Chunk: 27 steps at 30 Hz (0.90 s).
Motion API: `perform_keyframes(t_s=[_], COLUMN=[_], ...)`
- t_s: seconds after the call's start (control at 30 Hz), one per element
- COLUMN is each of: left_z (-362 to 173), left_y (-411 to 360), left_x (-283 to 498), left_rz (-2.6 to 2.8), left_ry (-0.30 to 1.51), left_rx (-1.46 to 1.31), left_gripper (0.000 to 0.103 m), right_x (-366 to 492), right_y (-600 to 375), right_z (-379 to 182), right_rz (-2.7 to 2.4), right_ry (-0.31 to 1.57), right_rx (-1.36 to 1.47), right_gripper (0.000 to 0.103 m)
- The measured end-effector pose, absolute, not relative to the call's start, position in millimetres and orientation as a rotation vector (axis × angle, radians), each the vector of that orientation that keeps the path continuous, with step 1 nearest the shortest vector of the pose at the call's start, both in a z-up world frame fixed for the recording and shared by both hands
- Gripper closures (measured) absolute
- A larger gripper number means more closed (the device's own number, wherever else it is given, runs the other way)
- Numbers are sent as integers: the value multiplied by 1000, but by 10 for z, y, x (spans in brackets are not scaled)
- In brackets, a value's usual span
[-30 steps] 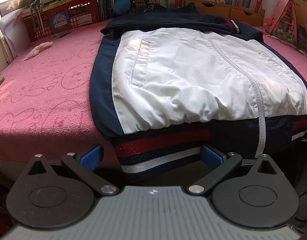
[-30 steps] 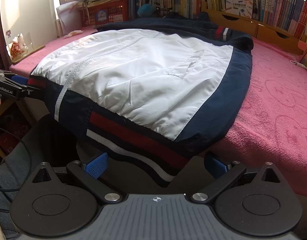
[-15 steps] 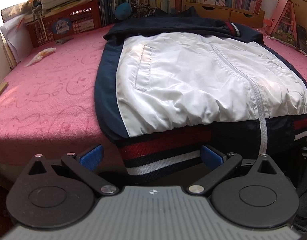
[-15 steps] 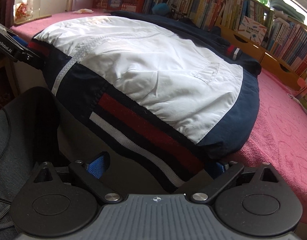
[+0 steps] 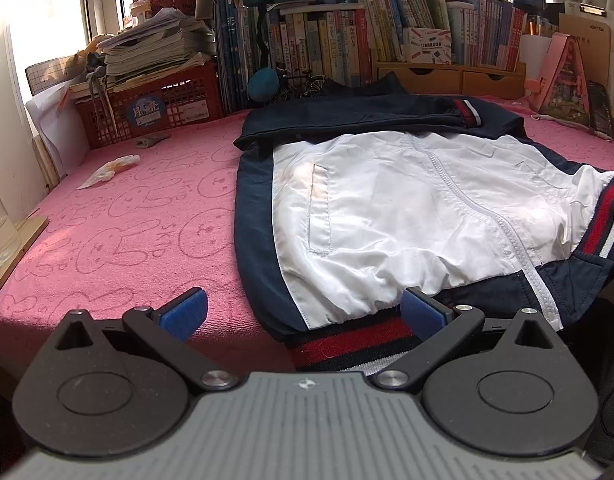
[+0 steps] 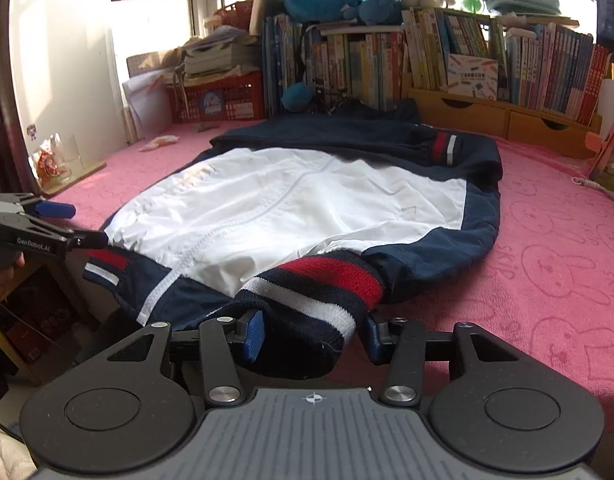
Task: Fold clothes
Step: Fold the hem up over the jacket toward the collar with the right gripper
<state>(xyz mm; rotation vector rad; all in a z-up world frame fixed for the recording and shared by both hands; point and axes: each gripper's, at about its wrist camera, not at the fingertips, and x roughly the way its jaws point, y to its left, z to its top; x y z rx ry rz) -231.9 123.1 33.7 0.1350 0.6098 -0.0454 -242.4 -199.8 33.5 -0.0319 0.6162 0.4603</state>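
The jacket lay on the pink bed, hem over the near edge. The right gripper was closing around the striped hem; the left gripper gaped, holding nothing. A good fold probably needed both gripping the hem evenly before lifting.

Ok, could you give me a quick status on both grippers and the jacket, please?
Left gripper open, hem between its pads. Right gripper closing on the striped hem, corner lifted. Jacket flat on pink blanket. Nothing in the way.
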Motion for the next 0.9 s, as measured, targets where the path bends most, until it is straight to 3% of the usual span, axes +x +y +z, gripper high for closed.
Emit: perform_keyframes(t_s=[0.13, 0.37, 0.53, 0.9], left_z=[408, 518, 425, 323], left_y=[1275, 1284, 1011, 891], left_x=[-2381, -2612, -2718, -2161], left_rz=[-39, -148, -283, -233], left_ry=[579, 545, 539, 374], left_rx=[126, 113, 260, 383], left_gripper=[0, 0, 0, 0], right_x=[-2040, -1070, -821, -299], right_y=[-1930, -1611, -1579, -1967], right_z=[463, 141, 248, 368], right_rz=[510, 514, 486, 329], right_ry=[588, 757, 733, 695], right_rx=[39, 129, 197, 453], right_gripper=[69, 71, 78, 80])
